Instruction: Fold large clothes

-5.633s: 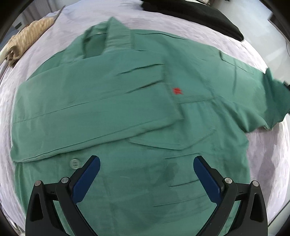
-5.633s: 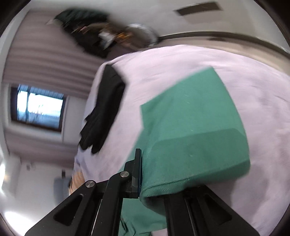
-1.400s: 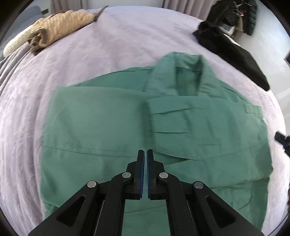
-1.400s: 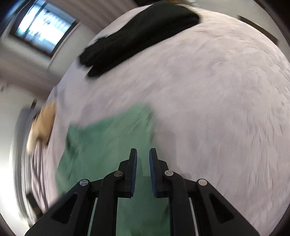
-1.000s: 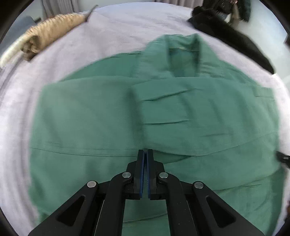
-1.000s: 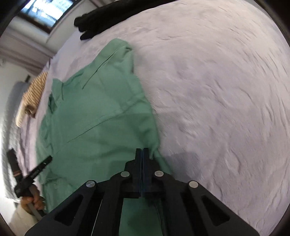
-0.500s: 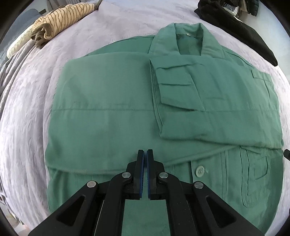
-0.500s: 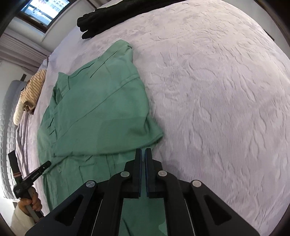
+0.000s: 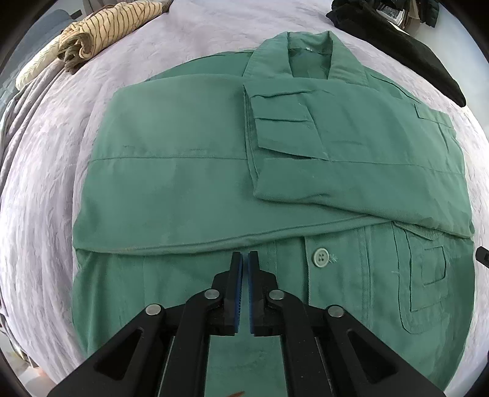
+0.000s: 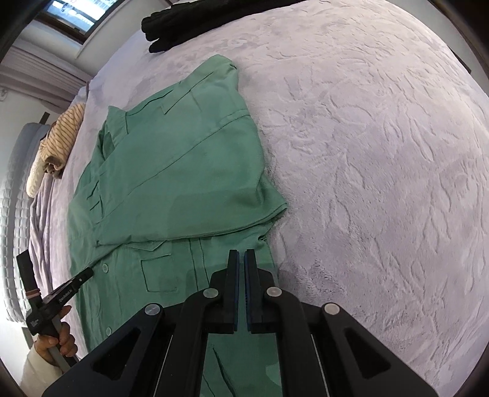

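Below both empty tools, right (image 10: 240, 287) nearly closed, left (image 9: 245, 290) opening, the green shirt's (image 9: 189, 183) hem is cut off.

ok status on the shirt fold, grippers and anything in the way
Left gripper jaws opening, nothing between; right gripper shut, empty. Green shirt flat, both sleeves folded across the chest. Striped garment and black garment lie clear of it.
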A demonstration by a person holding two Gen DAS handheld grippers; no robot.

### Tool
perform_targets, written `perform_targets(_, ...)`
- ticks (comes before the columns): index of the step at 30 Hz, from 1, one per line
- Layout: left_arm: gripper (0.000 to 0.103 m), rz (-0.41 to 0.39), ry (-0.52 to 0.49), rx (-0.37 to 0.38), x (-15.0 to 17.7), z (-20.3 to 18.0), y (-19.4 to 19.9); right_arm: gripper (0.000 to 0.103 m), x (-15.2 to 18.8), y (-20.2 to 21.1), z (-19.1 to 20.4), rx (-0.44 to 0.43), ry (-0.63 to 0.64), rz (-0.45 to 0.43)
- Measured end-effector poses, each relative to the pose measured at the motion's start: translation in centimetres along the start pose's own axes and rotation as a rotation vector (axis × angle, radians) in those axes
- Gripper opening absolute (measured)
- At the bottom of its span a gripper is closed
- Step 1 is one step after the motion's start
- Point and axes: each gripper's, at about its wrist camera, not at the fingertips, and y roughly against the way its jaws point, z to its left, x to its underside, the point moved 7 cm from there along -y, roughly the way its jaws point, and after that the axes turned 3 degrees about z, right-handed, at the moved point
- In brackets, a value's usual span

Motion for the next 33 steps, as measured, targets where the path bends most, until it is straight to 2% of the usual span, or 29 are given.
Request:
perform_targets(1,0.1,0.004,0.006,-0.002,0.3,-0.2,0.1,0.004,0.0,0.1,0.1,-0.001,0.003,-0.001)
perform_targets(2,0.099,-0.006,0.02,-0.029,0.4,-0.1,0.2,0.004,0.0,0.1,0.1,-0.001,0.007,-0.002)
perform_targets(4,0.103,-0.016,0.011,-0.032,0.4,-0.4,0.0,0.008,0.1,0.4,0.1,0.004,0.014,-0.005)
perform_targets(5,0.103,-0.018,0.012,-0.03,0.5,-0.6,-0.2,0.02,0.1,0.5,0.1,0.007,0.018,-0.009)
perform_targets(6,0.103,-0.018,0.013,-0.031,0.5,-0.7,-0.3,0.039,0.1,0.6,0.0,0.01,0.022,-0.012)
perform_targets(8,0.103,-0.024,0.014,-0.036,0.9,-0.9,-0.6,0.06,0.0,1.0,0.2,0.023,0.041,-0.035)
perform_targets(11,0.103,-0.025,0.034,-0.049,1.4,-1.0,-1.3,0.063,0.1,1.7,1.0,0.037,0.095,-0.07)
perform_targets(13,0.103,-0.022,0.045,-0.054,1.8,-1.0,-1.8,0.087,0.2,2.3,1.7,0.041,0.142,-0.104)
perform_targets(14,0.103,-0.018,0.045,-0.053,2.1,-1.2,-2.2,0.102,0.3,2.5,2.1,0.042,0.166,-0.123)
perform_targets(16,0.103,-0.008,0.037,-0.061,2.8,-1.7,-2.7,0.103,0.7,2.8,3.0,0.05,0.223,-0.144)
perform_targets(19,0.103,0.0,0.027,-0.067,3.6,-2.1,-3.7,0.103,1.3,2.6,3.9,0.038,0.262,-0.128)
perform_targets(33,0.103,0.032,0.049,-0.037,8.4,-2.1,-5.5,0.103,3.0,1.8,2.4,0.012,0.19,0.022)
